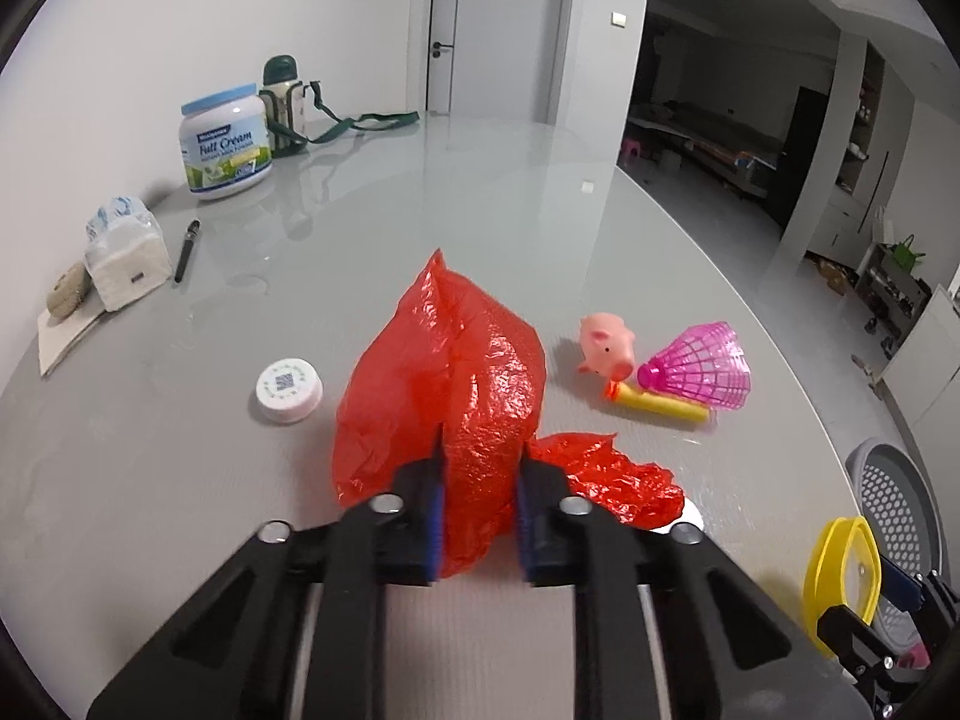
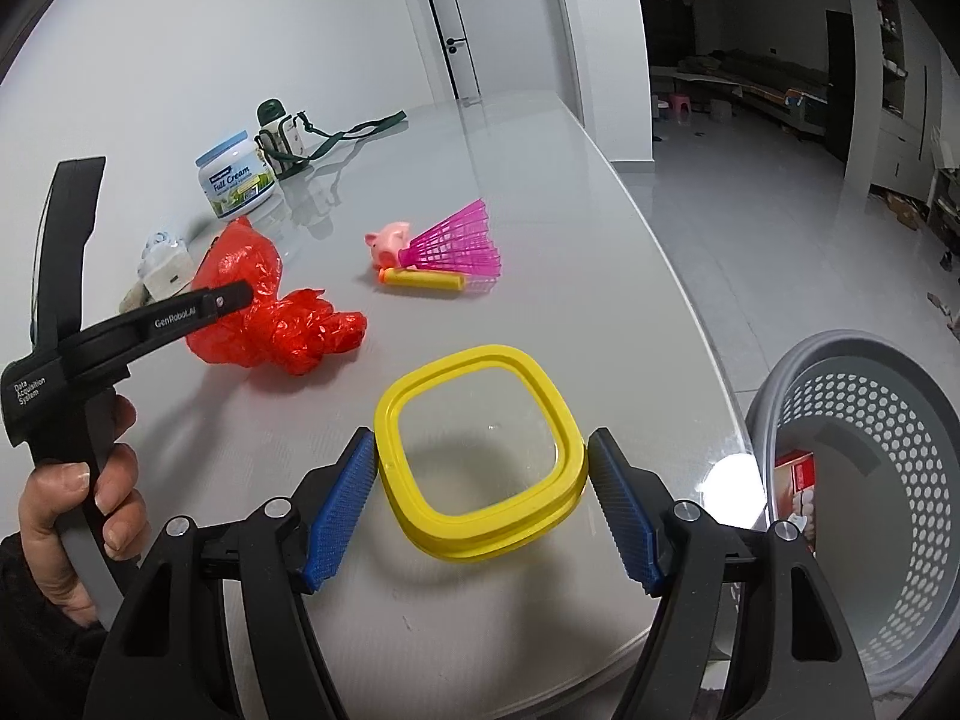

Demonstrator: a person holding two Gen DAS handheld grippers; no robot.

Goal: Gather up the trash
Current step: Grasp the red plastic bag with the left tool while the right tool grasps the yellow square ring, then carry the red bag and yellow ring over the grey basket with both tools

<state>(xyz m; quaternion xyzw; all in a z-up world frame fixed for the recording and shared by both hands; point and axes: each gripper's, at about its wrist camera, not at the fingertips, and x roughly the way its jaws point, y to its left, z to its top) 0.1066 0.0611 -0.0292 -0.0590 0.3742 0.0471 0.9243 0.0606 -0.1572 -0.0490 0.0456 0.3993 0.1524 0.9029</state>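
Now both grippers have trash: the left gripper (image 1: pixel 480 480) pinches the red bag (image 1: pixel 444 372) mid-tabletop (image 1: pixel 390 192), and the right gripper (image 2: pixel 480 486) squeezes the yellow lid (image 2: pixel 480 450) near the right edge. Next, carry both to the grey basket (image 2: pixel 852 420) (on the shiny floor beside it).

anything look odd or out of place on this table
Mostly clutter. A crumpled red plastic bag sprawls mid-table, pinched in the left claw. A pink shuttlecock lies tipped on its side against a toy pig and a yellow foam dart. A white cap lies loose. No spill shows.
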